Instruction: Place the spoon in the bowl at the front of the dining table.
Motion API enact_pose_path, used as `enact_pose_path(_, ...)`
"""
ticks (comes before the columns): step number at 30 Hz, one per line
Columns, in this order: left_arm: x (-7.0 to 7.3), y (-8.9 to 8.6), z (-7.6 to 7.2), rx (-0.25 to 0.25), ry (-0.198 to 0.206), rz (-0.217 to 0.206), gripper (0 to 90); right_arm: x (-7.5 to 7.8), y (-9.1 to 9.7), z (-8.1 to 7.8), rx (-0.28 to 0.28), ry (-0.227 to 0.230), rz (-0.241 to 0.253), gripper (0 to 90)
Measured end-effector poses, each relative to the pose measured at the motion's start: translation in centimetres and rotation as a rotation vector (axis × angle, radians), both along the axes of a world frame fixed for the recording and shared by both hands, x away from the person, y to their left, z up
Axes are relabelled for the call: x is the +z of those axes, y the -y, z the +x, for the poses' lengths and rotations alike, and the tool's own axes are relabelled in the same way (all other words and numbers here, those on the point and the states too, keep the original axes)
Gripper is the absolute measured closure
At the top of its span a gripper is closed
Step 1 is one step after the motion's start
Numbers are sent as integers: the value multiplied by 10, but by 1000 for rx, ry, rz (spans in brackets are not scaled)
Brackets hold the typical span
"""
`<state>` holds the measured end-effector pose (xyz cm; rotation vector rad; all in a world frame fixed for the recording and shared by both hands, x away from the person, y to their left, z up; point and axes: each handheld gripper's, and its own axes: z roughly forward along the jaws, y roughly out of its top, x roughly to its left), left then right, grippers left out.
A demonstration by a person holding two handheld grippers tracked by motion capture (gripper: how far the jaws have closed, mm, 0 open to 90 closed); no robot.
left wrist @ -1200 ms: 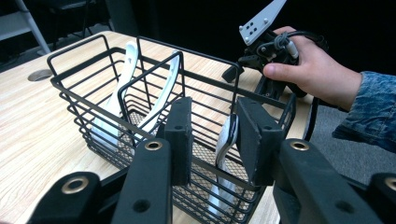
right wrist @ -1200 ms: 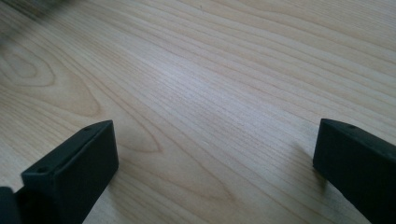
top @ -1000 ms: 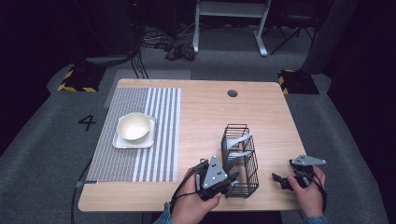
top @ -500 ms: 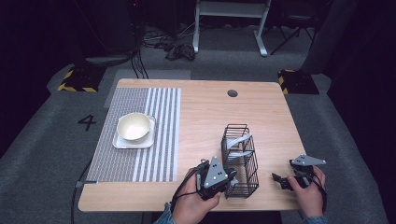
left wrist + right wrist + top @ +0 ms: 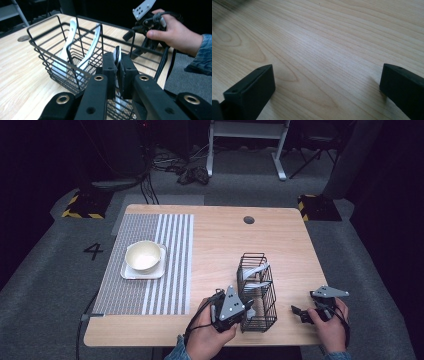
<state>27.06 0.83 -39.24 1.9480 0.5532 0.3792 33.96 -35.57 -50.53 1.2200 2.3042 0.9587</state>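
Observation:
A black wire basket (image 5: 257,292) stands near the table's front edge, and two white utensils (image 5: 72,30) lean inside it. My left gripper (image 5: 248,311) is at the basket's near-left corner, reaching over the rim (image 5: 50,53). Its jaws are shut on a third white utensil (image 5: 117,53) that stands upright in the basket. To the right of the basket, my right gripper (image 5: 298,314) rests low over bare wood. In the right gripper view that gripper (image 5: 327,87) is open with nothing between its jaws. The left gripper view shows it beyond the basket (image 5: 145,22), held in a hand.
A cream bowl (image 5: 143,256) sits on a white square plate (image 5: 127,272) on a grey striped mat (image 5: 170,270) at the left. A cable hole (image 5: 248,220) lies near the far edge. The table's front edge is close to both hands.

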Motion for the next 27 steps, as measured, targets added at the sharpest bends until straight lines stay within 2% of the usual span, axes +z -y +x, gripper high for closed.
enact_pose_path(12,23,1,-2,-18,32,-23,852,0,0,0,-1,1,1,0)
enact_pose_path(22,38,-3,1,-14,28,-59,852,0,0,0,-1,1,1,0)
enact_pose_path(27,47,-7,2,3,25,-83,852,0,0,0,-1,1,1,0)
